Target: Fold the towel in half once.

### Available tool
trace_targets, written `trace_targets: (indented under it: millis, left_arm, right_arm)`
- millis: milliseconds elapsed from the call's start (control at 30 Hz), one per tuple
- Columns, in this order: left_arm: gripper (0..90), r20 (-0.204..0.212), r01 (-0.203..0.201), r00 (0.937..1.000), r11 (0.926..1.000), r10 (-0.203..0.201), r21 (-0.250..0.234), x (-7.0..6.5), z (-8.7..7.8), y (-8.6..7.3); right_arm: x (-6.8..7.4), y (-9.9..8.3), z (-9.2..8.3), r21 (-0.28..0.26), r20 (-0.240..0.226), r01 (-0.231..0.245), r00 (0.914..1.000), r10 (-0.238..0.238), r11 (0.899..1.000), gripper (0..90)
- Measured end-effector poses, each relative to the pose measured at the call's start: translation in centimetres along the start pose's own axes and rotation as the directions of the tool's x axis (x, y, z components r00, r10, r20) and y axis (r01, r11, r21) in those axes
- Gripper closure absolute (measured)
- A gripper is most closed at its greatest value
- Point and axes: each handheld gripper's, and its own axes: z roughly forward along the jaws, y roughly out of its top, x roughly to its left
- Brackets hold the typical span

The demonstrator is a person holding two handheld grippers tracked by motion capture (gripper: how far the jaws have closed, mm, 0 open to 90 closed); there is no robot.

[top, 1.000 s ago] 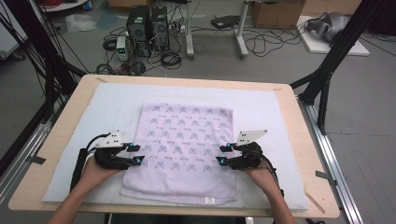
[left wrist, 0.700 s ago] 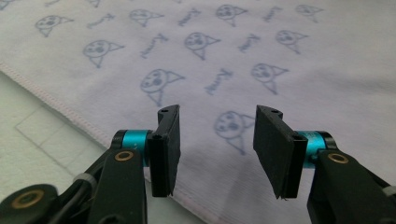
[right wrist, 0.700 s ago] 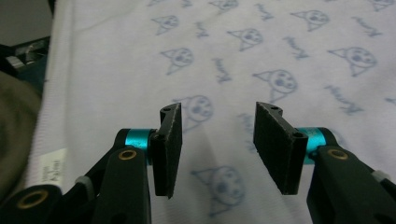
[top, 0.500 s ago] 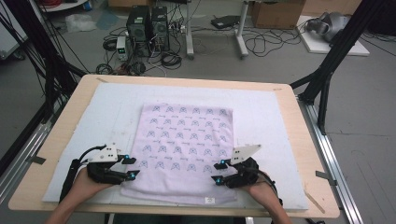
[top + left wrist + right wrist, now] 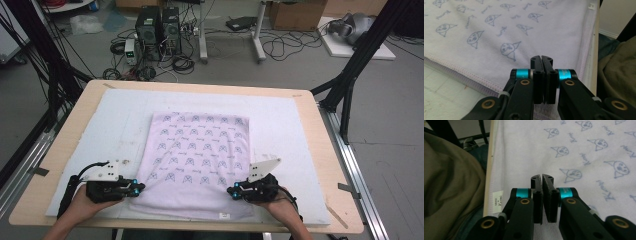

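I hold the left gripper [image 5: 139,188] and right gripper [image 5: 231,192], jaws just closed together, at the towel [image 5: 197,160]'s side edges near the desk [image 5: 320,150]'s front edge.

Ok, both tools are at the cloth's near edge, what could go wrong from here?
The left tool and right tool have just been closing. I can't see cloth between the shut jaws, so a lift may come up empty. If one alone caught the hem, the cloth would skew.
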Motion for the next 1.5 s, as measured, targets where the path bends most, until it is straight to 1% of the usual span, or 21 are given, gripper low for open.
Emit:
trace_targets:
  millis: [33, 67, 100, 167, 267, 300, 333, 367, 567, 633, 700, 800, 867, 900, 1000, 1067, 1267, 1333, 1400, 1467, 1500]
  left_arm:
    - [81.1, 0.004, 0.005, 1.0000, 0.9999, -0.005, 0.014, 0.2, 0.2, -0.1]
    - [75.5, -0.013, 0.010, 0.9999, 0.9995, -0.010, 0.028, 0.3, 0.6, -0.2]
    - [69.2, -0.034, 0.013, 0.9994, 0.9993, -0.012, 0.036, 0.4, 0.8, -0.3]
    - [63.7, -0.054, 0.024, 0.9983, 0.9992, -0.022, 0.031, 0.8, 1.1, -0.3]
    - [59.5, -0.095, 0.043, 0.9946, 0.9990, -0.041, 0.010, 1.5, 1.1, -0.2]
    - [59.2, -0.107, 0.040, 0.9935, 0.9992, -0.039, 0.006, 1.7, 1.1, -0.1]
    - [58.5, -0.123, 0.046, 0.9913, 0.9989, -0.047, -0.007, 2.0, 1.1, 0.0]
    - [57.3, -0.132, 0.052, 0.9898, 0.9985, -0.054, -0.014, 2.3, 1.0, 0.1]
    - [52.6, -0.177, 0.074, 0.9808, 0.9961, -0.081, -0.046, 3.7, 1.0, 0.8]
    - [51.8, -0.187, 0.081, 0.9783, 0.9953, -0.089, -0.053, 4.1, 1.0, 1.1]
    - [50.0, -0.196, 0.087, 0.9758, 0.9948, -0.096, -0.053, 4.4, 1.1, 1.3]
    - [49.1, -0.204, 0.092, 0.9734, 0.9937, -0.104, -0.064, 5.0, 1.3, 1.8]
    - [48.2, -0.211, 0.095, 0.9715, 0.9931, -0.108, -0.069, 5.3, 1.4, 2.1]
    - [47.7, -0.214, 0.101, 0.9699, 0.9919, -0.115, -0.078, 5.5, 1.4, 2.3]
    - [47.6, -0.222, 0.098, 0.9680, 0.9910, -0.117, -0.091, 5.9, 1.3, 2.8]
    - [47.8, -0.226, 0.099, 0.9670, 0.9911, -0.117, -0.089, 6.3, 1.2, 3.2]
    - [48.3, -0.233, 0.113, 0.9631, 0.9877, -0.135, -0.108, 7.5, 0.9, 4.0]
    - [48.7, -0.236, 0.124, 0.9592, 0.9823, -0.155, -0.140, 7.9, 0.7, 4.1]
    - [49.0, -0.237, 0.141, 0.9568, 0.9815, -0.169, -0.129, 8.5, 0.6, 4.2]
    - [49.4, -0.243, 0.146, 0.9543, 0.9807, -0.174, -0.130, 9.1, 0.5, 4.6]
    - [49.5, -0.250, 0.144, 0.9523, 0.9800, -0.175, -0.138, 9.3, 0.4, 4.9]
  right_arm:
    - [-0.2, 0.0, 0.1, 0.005, 0.009, -0.011, 0.9999, 0.011, 1.000, 75.8]
    - [-0.4, 0.0, 0.1, 0.011, 0.022, -0.015, 0.9996, 0.015, 1.000, 73.0]
    - [-0.6, 0.1, 0.1, 0.004, 0.038, -0.022, 0.9991, 0.022, 1.000, 71.3]
    - [-1.1, 0.1, 0.1, 0.004, 0.076, -0.021, 0.9969, 0.021, 1.000, 68.3]
    - [-2.0, 0.1, -0.1, -0.012, 0.107, -0.050, 0.9930, 0.051, 0.999, 63.7]
    - [-2.3, 0.1, -0.2, -0.023, 0.122, -0.046, 0.9913, 0.049, 0.999, 62.1]
    - [-2.5, 0.1, -0.3, -0.027, 0.130, -0.055, 0.9898, 0.058, 0.998, 59.7]
    - [-2.9, 0.2, -0.4, -0.037, 0.155, -0.059, 0.9858, 0.064, 0.998, 58.3]
    - [-4.7, 0.9, -1.2, -0.069, 0.215, -0.093, 0.9708, 0.106, 0.993, 50.3]
    - [-5.2, 0.9, -1.3, -0.082, 0.223, -0.107, 0.9671, 0.123, 0.991, 48.1]
    - [-5.7, 1.0, -1.2, -0.073, 0.236, -0.113, 0.9635, 0.127, 0.991, 45.1]
    - [-6.4, 1.2, -1.2, -0.069, 0.242, -0.122, 0.9607, 0.135, 0.990, 42.5]
    - [-6.8, 1.5, -1.2, -0.068, 0.242, -0.125, 0.9604, 0.137, 0.990, 40.3]
    - [-7.0, 1.6, -1.2, -0.068, 0.248, -0.124, 0.9592, 0.137, 0.990, 39.8]
    - [-7.5, 1.9, -1.3, -0.070, 0.250, -0.119, 0.9590, 0.133, 0.990, 39.1]
    - [-7.8, 2.2, -1.4, -0.067, 0.252, -0.121, 0.9583, 0.134, 0.990, 39.0]
    - [-8.9, 3.1, -1.7, -0.051, 0.265, -0.112, 0.9566, 0.121, 0.992, 38.1]
    - [-9.4, 3.5, -1.9, -0.038, 0.274, -0.109, 0.9548, 0.115, 0.993, 37.3]
    - [-9.9, 4.0, -2.3, -0.043, 0.278, -0.107, 0.9537, 0.115, 0.993, 37.2]
    - [-10.4, 4.5, -2.5, -0.039, 0.289, -0.100, 0.9514, 0.107, 0.994, 37.3]
    - [-10.8, 4.7, -2.7, -0.038, 0.293, -0.105, 0.9496, 0.112, 0.994, 37.2]
